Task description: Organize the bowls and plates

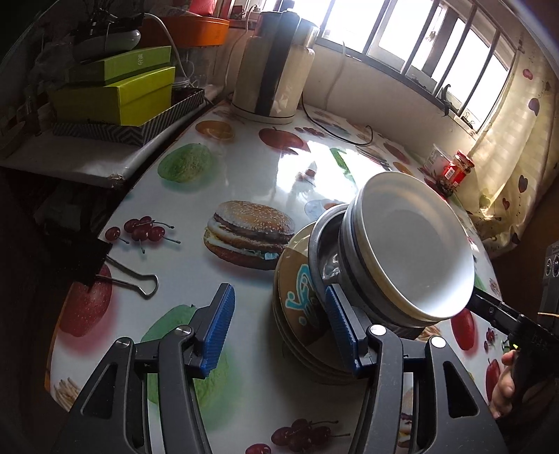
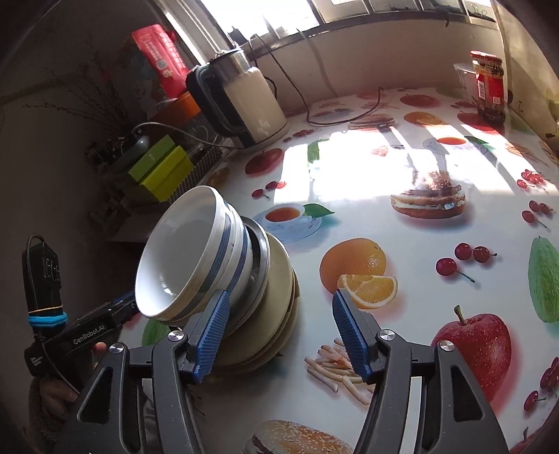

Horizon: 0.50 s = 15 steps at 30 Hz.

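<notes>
From the left wrist, the glossy fruit-and-burger printed tablecloth (image 1: pixel 244 167) runs to a sunlit barred window (image 1: pixel 419 45). The left gripper (image 1: pixel 276 331) gapes empty beside the stack of beige plates topped with white blue-banded bowls (image 1: pixel 401 251).

From the right wrist, the right gripper (image 2: pixel 279 335) likewise stands parted, holding nothing, just right of that stack (image 2: pixel 195 258); a cream electric kettle (image 2: pixel 251 101) sits by the wall.

I see a table (image 1: pixel 244 181) covered with a glossy cloth printed with fruit, burgers and fries. At its far side stands a white kettle (image 1: pixel 272 70) with a black handle, and a dark cable (image 1: pixel 335 134) lies on the cloth near it. In the far corner, under the window (image 1: pixel 436 45), there is a red jar (image 2: pixel 491 87) with a clear tub (image 1: pixel 435 160) beside it. Two green boxes (image 1: pixel 115 94) are stacked on a striped box (image 1: pixel 132 131) on a shelf beside the table. An orange tub (image 1: pixel 195 29) sits behind them. A binder clip (image 1: pixel 115 276) lies at the table's near left edge. A curtain (image 1: pixel 517 146) with cherries hangs at the right.
</notes>
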Tool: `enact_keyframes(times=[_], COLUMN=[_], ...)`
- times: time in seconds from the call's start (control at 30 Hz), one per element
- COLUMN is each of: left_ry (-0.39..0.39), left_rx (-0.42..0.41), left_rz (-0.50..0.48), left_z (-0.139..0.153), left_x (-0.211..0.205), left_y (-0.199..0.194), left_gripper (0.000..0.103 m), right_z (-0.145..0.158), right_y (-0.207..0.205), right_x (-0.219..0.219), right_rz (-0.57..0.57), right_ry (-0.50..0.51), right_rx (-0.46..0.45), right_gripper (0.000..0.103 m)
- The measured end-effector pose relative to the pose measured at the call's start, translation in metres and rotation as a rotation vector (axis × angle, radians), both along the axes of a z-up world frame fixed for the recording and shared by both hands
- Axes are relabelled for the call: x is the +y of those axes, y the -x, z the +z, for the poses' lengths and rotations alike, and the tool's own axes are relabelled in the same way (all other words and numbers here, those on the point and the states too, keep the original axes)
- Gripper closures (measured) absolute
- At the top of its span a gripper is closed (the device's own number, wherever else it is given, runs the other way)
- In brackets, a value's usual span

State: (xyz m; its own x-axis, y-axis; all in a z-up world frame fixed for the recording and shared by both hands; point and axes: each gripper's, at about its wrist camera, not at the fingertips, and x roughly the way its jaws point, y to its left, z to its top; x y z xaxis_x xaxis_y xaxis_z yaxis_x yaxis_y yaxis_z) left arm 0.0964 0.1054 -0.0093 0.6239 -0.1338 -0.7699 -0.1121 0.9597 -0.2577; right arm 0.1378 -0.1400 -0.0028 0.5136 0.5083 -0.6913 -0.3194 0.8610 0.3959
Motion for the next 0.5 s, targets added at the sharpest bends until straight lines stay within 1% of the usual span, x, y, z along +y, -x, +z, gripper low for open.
enact_keyframes(times=[0.03,0.07,0.17,0.2,0.23,0.3,0.37,0.5], left_ry=[-0.005,-0.026,-0.157,-0.189,-0.203,-0.209,-0.222,-0.237], left_rx=[0.001,-0.001,-0.034,-0.037,-0.034,-0.012,0.000,-0.012], left_rz=[0.003,0.013,0.037,0.047,0.042,0.036,0.037,0.038], left_z=[0.000,0.000,0.002,0.001,-0.001,-0.005,-0.010,-0.011], left_x=[-0.001,-0.003,-0.014,-0.017,-0.020,-0.025,-0.028,-0.035], left_y=[0.003,0.007,0.020,0.024,0.026,0.030,0.034,0.043], left_gripper=[0.048,0.048,0.044,0.039,0.035,0.034,0.034,0.034], right_z=[0.001,0.002,0.001,0.000,0.000,0.000,-0.002,-0.007], right_y=[0.005,0.009,0.022,0.026,0.030,0.038,0.044,0.052], right_x=[0.001,0.002,0.003,0.005,0.007,0.011,0.012,0.019], right_rz=[-0.002,-0.010,-0.043,-0.054,-0.054,-0.052,-0.060,-0.062], right_ry=[0.025,0.046,0.095,0.127,0.155,0.193,0.203,0.232], right_rx=[-0.019,-0.031,-0.050,-0.061,-0.079,-0.101,-0.111,-0.108], right_gripper=[0.038,0.037,0.033,0.032,0.030,0.025,0.020,0.019])
